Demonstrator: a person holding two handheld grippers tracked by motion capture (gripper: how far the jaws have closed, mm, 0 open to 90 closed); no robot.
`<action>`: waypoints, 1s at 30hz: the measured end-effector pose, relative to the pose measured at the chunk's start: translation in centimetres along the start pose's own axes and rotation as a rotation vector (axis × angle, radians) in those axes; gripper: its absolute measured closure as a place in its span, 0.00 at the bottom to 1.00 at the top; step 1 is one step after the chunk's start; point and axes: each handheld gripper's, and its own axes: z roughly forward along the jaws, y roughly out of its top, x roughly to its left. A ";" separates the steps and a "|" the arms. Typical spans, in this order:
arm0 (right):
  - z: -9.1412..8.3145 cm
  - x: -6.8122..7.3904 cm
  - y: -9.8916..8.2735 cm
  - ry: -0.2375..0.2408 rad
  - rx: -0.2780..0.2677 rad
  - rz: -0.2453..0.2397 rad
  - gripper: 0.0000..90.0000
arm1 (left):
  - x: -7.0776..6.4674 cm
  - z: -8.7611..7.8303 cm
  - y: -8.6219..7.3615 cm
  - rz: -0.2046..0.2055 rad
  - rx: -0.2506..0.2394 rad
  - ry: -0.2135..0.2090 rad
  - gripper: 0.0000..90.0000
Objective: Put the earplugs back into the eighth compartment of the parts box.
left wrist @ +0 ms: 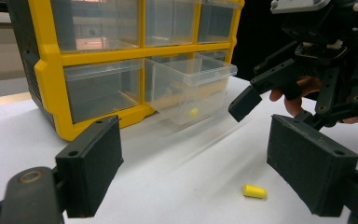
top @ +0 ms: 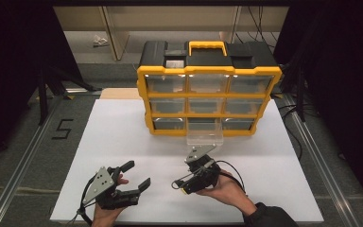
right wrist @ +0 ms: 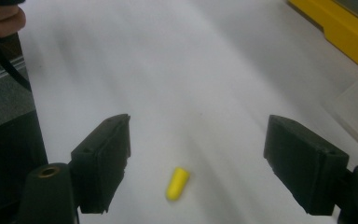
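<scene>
A small yellow foam earplug point(right wrist: 177, 183) lies on the white table point(top: 123, 137), between the jaws of my open right gripper point(right wrist: 198, 163) and touching neither. The same earplug point(left wrist: 254, 191) lies just ahead of my open left gripper point(left wrist: 205, 172). A yellow and black drawer organizer point(top: 208, 94) stands at the back, its bottom middle clear drawer point(top: 205, 136) pulled out. A second yellow piece point(left wrist: 193, 112) sits inside that drawer point(left wrist: 191, 88). In the high view the left gripper point(top: 138, 175) is at the front left and the right gripper point(top: 182, 177) points left, toward it.
The organizer's other clear drawers point(left wrist: 100, 88) are pushed in. The right gripper point(left wrist: 307, 70) and its hand hang close ahead at the upper right in the left gripper view. The table's front edge point(top: 184, 221) is just behind both hands. Dark floor with metal rails point(top: 19, 161) flanks the table.
</scene>
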 end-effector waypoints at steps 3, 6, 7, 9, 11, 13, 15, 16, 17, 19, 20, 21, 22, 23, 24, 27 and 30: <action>0.3 0.0 -0.1 -0.002 0.012 -0.008 0.27 | 0.0 0.0 0.0 0.000 -0.001 0.001 0.19; 0.4 0.1 -0.2 -0.005 0.022 -0.011 0.27 | 0.0 0.0 0.0 0.000 -0.001 0.002 0.19; 0.5 0.1 -0.2 -0.005 0.027 -0.014 0.28 | 0.0 0.0 0.0 0.000 -0.001 0.002 0.19; 0.8 0.1 -0.3 -0.005 0.042 -0.021 0.29 | 0.0 0.0 0.0 0.001 0.000 0.002 0.19; 1.0 0.2 -0.4 -0.005 0.057 -0.021 0.30 | 0.0 0.0 0.0 0.001 0.000 0.003 0.19; 1.2 0.2 -0.5 0.002 0.069 -0.023 0.31 | 0.0 0.0 0.0 0.001 -0.001 0.003 0.19; 1.3 0.2 -0.6 0.005 0.078 -0.024 0.32 | 0.0 0.0 0.0 0.001 -0.001 0.003 0.19; 1.4 0.2 -0.6 0.009 0.084 -0.025 0.33 | 0.0 0.0 0.0 0.001 -0.001 0.003 0.19; 1.5 0.1 -0.7 0.011 0.088 -0.027 0.34 | 0.0 0.0 0.0 0.001 -0.001 0.003 0.19; 1.8 0.1 -0.8 0.012 0.106 -0.028 0.35 | 0.0 0.0 0.0 0.002 -0.001 0.002 0.19; 1.9 0.1 -0.9 0.010 0.113 -0.030 0.35 | 0.0 0.0 0.0 0.002 -0.001 0.003 0.19; 2.0 0.2 -0.9 0.013 0.123 -0.029 0.36 | 0.0 0.0 0.0 0.002 -0.001 0.003 0.19; 2.1 0.2 -0.9 0.013 0.128 -0.031 0.37 | 0.0 0.0 0.0 0.001 -0.001 0.003 0.19; 2.3 0.2 -1.0 0.014 0.135 -0.046 0.40 | 0.0 0.0 0.0 0.002 -0.001 0.003 0.19; 2.3 0.2 -1.0 0.014 0.135 -0.046 0.40 | 0.0 0.0 0.0 0.002 -0.001 0.003 0.19; 2.7 0.2 -1.2 0.019 0.157 -0.056 0.46 | 0.0 0.0 0.0 0.003 0.001 0.003 0.19; 2.9 0.2 -1.3 0.025 0.172 -0.059 0.48 | 0.0 0.0 0.0 0.003 0.000 0.003 0.19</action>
